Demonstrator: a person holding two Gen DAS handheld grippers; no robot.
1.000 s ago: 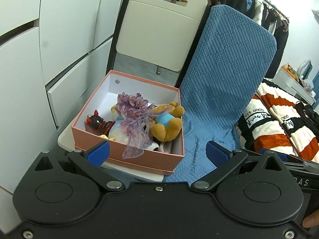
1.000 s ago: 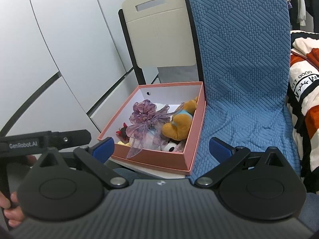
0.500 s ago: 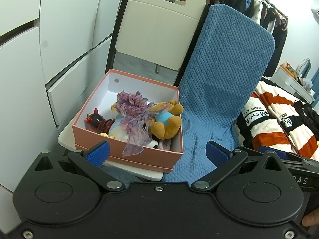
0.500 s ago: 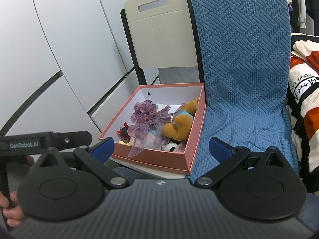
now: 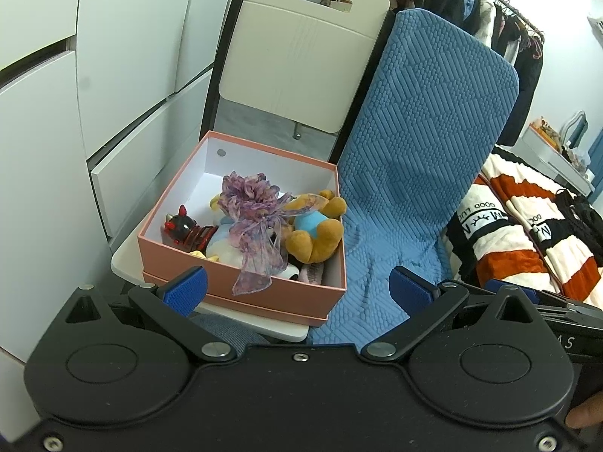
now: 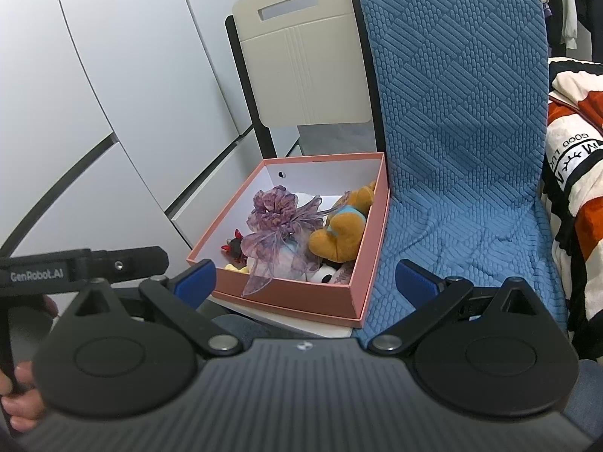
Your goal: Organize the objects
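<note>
A square pink cardboard box (image 5: 241, 282) with a white inside stands in the centre of both views, on the white seat of a folding chair (image 5: 301, 60) with a cream plastic back. In the box lies a heap of soft toys: a brown plush bear (image 5: 316, 231) with a light blue shirt at the right side, a small black and red figure (image 5: 181, 228) with horns at the left side, and over the middle a crinkled purple ribbon bow (image 5: 252, 211) of thin sheer cloth, one tail of which hangs over the front wall. Under the bow are pale plush things that are mostly covered, so I cannot tell what they are.

Just to the right of the box, touching its side, a blue quilted cushion (image 5: 426, 143) with a raised woven pattern covers the next seat. Further right lies a fleece blanket (image 5: 520, 233) with orange, white and black stripes, cut off by the frame edge. Smooth white cabinet doors (image 5: 45, 120) fill the left part.

The left tool (image 5: 297, 288) and the right tool (image 6: 307, 280) are both spread wide, holding nothing, with blue ribbed pads (image 5: 186, 289) low in the frame, in front of the box.
</note>
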